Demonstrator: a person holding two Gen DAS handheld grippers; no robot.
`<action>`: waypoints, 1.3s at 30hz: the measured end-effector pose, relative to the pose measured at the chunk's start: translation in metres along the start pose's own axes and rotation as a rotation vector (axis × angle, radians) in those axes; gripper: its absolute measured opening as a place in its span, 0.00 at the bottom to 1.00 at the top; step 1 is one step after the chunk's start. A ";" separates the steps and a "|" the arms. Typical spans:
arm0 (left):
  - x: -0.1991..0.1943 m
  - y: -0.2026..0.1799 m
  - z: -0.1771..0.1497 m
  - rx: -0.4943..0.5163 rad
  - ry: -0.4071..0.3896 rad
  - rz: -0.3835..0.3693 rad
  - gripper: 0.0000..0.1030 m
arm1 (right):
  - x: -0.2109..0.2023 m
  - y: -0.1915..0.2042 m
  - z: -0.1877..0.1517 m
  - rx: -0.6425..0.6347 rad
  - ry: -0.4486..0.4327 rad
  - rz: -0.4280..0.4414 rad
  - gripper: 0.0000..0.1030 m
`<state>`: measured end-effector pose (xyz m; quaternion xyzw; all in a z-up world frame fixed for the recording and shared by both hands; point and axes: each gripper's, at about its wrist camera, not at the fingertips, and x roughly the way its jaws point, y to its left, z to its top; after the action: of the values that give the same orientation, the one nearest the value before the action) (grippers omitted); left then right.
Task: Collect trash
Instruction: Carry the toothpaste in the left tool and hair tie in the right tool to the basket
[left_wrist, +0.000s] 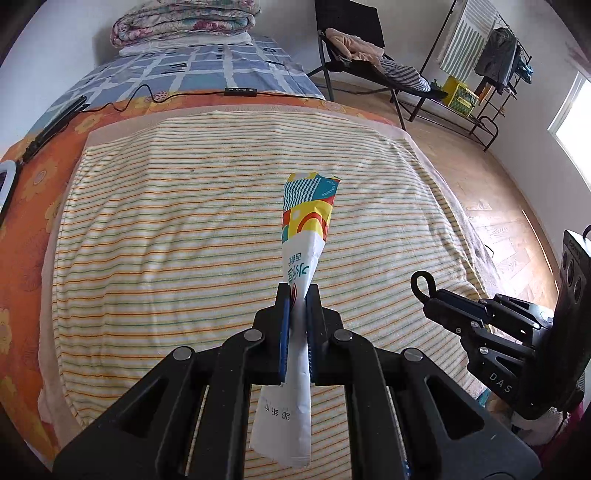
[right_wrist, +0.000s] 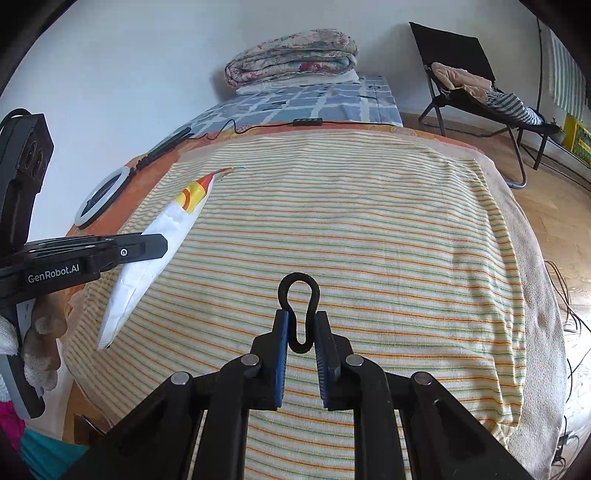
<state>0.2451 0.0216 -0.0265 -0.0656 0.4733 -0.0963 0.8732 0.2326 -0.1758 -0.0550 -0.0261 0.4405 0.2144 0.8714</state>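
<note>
Left wrist view: the left gripper (left_wrist: 297, 291) has its jaws clamped on a crumpled wet-wipe packet (left_wrist: 303, 243), held above the striped towel (left_wrist: 166, 229) near the bed's right edge. The right gripper (right_wrist: 300, 319) pinches a black looped cord (right_wrist: 299, 291).

Right gripper (right_wrist: 300, 334) pinching black looped cord (right_wrist: 299, 295) over striped towel (right_wrist: 369, 229), left gripper (right_wrist: 159, 245) clamping wet-wipe packet (right_wrist: 155, 258) at 9 o'clock

Striped towel (left_wrist: 184, 236): cream with thin orange and green lines. Wet-wipe packet (left_wrist: 304, 236): white, with yellow, red and teal shapes. Upper left of frame: orange floral sheet (left_wrist: 33, 177), blue checked bedcover (left_wrist: 192, 70).
</note>
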 end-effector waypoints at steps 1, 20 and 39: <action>-0.007 -0.003 -0.006 0.008 -0.003 0.002 0.06 | -0.007 0.003 -0.003 -0.005 -0.006 0.001 0.12; -0.112 -0.032 -0.132 -0.001 -0.051 -0.020 0.06 | -0.101 0.054 -0.093 -0.069 -0.034 0.072 0.12; -0.109 -0.036 -0.250 -0.114 0.080 -0.103 0.06 | -0.113 0.083 -0.171 -0.067 0.044 0.109 0.12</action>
<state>-0.0270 0.0054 -0.0664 -0.1356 0.5086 -0.1164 0.8423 0.0117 -0.1803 -0.0596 -0.0363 0.4529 0.2754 0.8472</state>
